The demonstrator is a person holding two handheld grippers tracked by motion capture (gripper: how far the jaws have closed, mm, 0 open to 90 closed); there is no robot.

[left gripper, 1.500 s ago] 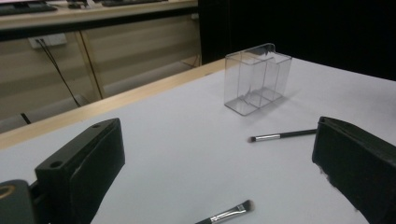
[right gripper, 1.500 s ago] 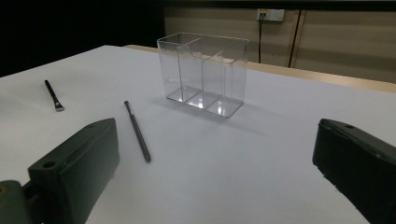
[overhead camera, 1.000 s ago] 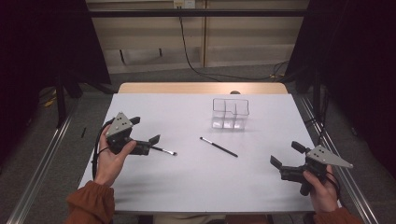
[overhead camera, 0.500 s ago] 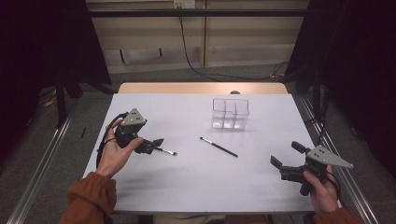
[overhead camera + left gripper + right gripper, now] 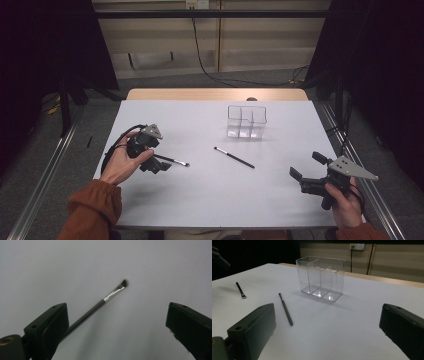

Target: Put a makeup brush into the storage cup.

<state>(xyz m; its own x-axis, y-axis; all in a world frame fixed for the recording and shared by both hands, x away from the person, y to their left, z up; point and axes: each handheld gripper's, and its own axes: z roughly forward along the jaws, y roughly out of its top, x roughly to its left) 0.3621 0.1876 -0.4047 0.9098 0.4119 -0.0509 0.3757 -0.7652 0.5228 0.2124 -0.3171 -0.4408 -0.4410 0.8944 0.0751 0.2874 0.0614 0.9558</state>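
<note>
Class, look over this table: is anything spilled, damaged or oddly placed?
Nothing is spilled or damaged. Two brushes lie loose on the table, while the clear organizer stands upright and empty.

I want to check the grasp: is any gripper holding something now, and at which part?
Nothing is held. The left gripper is open around the brush handle; the right gripper is open, apart.
</note>
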